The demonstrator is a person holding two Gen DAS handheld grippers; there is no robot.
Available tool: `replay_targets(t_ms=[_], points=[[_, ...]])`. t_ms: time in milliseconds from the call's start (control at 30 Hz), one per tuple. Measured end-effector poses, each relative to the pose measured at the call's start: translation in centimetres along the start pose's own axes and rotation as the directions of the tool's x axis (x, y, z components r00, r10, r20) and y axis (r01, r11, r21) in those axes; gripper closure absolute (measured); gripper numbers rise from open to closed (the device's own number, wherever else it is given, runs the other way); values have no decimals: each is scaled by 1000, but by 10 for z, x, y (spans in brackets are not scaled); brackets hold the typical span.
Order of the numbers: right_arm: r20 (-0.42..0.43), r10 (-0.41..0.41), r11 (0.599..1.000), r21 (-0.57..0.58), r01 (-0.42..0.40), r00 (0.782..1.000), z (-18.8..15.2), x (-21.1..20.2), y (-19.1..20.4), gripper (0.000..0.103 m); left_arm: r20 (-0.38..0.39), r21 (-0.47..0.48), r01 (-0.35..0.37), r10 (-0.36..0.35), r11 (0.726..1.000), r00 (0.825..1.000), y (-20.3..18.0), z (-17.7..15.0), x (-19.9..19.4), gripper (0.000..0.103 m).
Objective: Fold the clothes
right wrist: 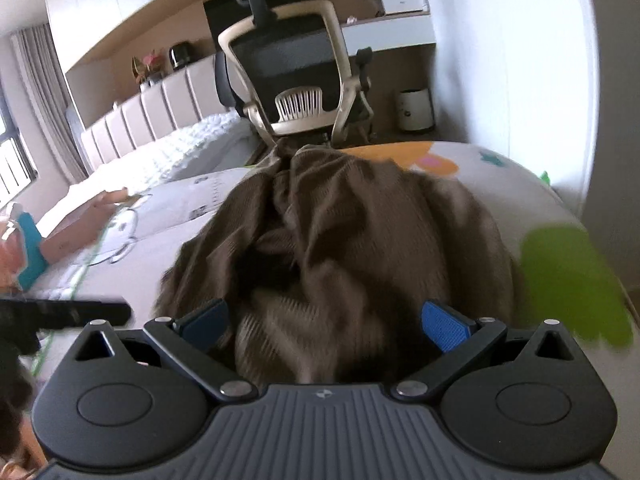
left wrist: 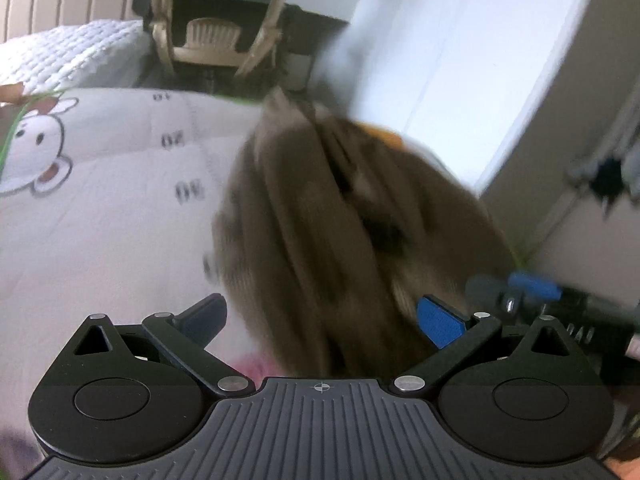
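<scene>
A brown ribbed garment lies bunched and crumpled on the bed's printed quilt. It is blurred in the left wrist view. My left gripper is open, its blue pads wide apart, with the near end of the cloth lying between them. My right gripper is open too, and the garment fills the gap between its blue pads. The right gripper's blue tip shows at the right of the left wrist view. The left gripper's black body shows at the left of the right wrist view.
The quilt carries cartoon prints, with a green patch near the bed's right edge. An office chair stands past the far edge of the bed. A white knitted blanket and a padded headboard lie to the left. A white wall rises on the right.
</scene>
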State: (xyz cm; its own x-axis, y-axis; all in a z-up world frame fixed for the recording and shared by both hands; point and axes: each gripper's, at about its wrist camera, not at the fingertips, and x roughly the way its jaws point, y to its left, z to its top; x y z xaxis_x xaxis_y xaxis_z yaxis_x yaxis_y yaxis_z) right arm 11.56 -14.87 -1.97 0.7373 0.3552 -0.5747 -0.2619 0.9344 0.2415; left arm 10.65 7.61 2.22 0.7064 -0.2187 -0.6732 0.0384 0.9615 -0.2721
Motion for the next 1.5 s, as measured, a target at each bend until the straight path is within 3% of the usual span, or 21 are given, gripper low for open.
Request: replay_targets(t_ms=[100, 200, 300, 433, 533, 567, 633, 700, 800, 867, 933, 1000, 1100, 1200, 1367, 1500], points=[[-32, -9, 1000, -6, 9, 999, 21, 41, -9, 0, 8, -6, -17, 17, 1000, 1000, 19, 27, 38, 0], [-109, 25, 997, 74, -17, 994, 22, 73, -20, 0, -74, -24, -27, 26, 999, 997, 36, 40, 79, 0], [-94, 29, 996, 82, -21, 995, 14, 76, -21, 0, -153, -40, 16, -22, 999, 988, 45, 38, 98, 0], [-104, 75, 987, 152, -59, 992, 16, 76, -30, 0, -121, -35, 45, -48, 998, 991, 49, 25, 97, 0], [-147, 137, 985, 124, -119, 980, 36, 77, -35, 0, -109, 33, 49, -46, 998, 993, 46, 19, 94, 0], [-115, 149, 985, 101, -138, 982, 45, 72, -38, 0, -124, 92, 50, -39, 994, 992, 42, 18, 95, 0], [-37, 98, 995, 21, -97, 994, 66, 69, -43, 0, -171, 160, 70, -42, 985, 984, 38, 20, 94, 0], [26, 38, 999, -31, -37, 999, 83, 74, -51, 0, -205, 69, 143, -126, 987, 971, 48, 28, 90, 0], [15, -21, 999, 50, 20, 1000, 91, 109, -77, 0, -182, -113, 220, -238, 969, 954, 64, 38, 93, 0], [5, -59, 993, 104, 59, 998, 96, 132, -94, 0, -155, -161, 234, -259, 959, 953, 68, 39, 100, 0], [-21, -35, 986, 161, 38, 999, 89, 145, -100, 0, -107, -172, 247, -267, 954, 958, 68, 36, 99, 0], [-50, 63, 971, 234, -49, 997, 74, 145, -92, 0, -91, -155, 260, -276, 953, 957, 69, 34, 96, 0], [-102, 166, 968, 206, -142, 981, 52, 129, -54, 0, -124, -127, 268, -284, 955, 951, 74, 29, 88, 0], [-167, 230, 968, 143, -207, 959, 21, 102, -9, 0, -182, -120, 296, -315, 947, 932, 84, 12, 63, 0], [-203, 266, 964, 40, -263, 943, -23, 50, 34, 0, -248, -91, 370, -381, 925, 891, 104, -39, 3, 0], [-193, 239, 971, 31, -237, 952, -26, 42, 40, 0, -231, -112, 390, -406, 914, 884, 117, -53, -10, 0]])
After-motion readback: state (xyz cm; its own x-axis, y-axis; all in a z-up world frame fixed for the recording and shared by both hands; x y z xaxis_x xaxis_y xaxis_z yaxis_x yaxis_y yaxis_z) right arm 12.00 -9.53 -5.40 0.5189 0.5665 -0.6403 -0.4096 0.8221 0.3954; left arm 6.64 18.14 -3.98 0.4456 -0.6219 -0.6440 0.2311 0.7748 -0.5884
